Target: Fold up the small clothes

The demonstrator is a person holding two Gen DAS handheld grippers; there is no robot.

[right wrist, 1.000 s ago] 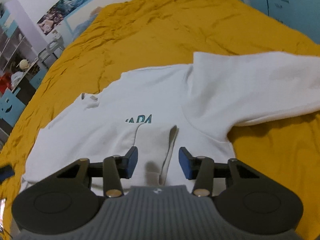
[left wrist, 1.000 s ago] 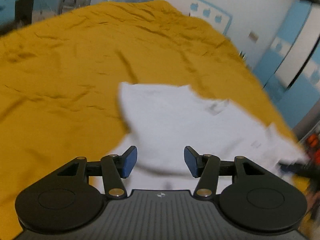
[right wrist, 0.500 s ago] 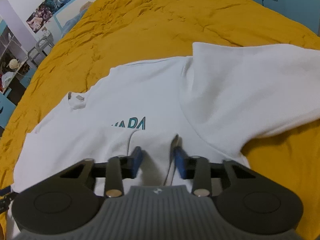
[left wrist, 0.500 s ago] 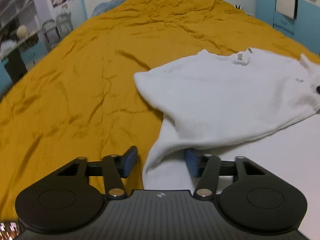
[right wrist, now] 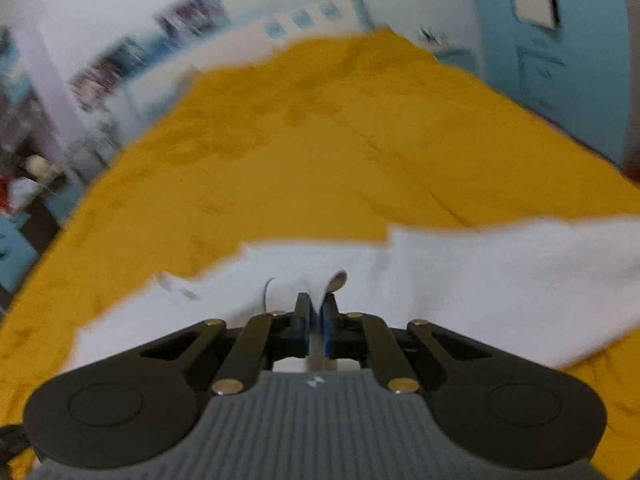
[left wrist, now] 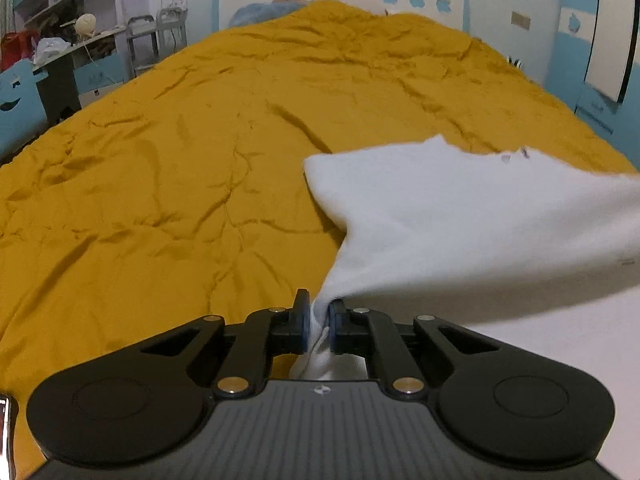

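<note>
Black tongs (left wrist: 319, 322) with blue pads, brass screws, ribbed grey body.

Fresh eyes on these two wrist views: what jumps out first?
The mustard-yellow bedspread fills most of both views, with a white shirt spread across its near right side. In the left wrist view the left tongs are closing on a bunched edge of the shirt, pulled taut. In the blurred right wrist view the right tongs are shut on another fold of it.

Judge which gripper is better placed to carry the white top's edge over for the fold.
Neither alone: the left gripper pinches bunched fabric of the white top, and the right gripper is shut on its hem. Both should lift together.
</note>
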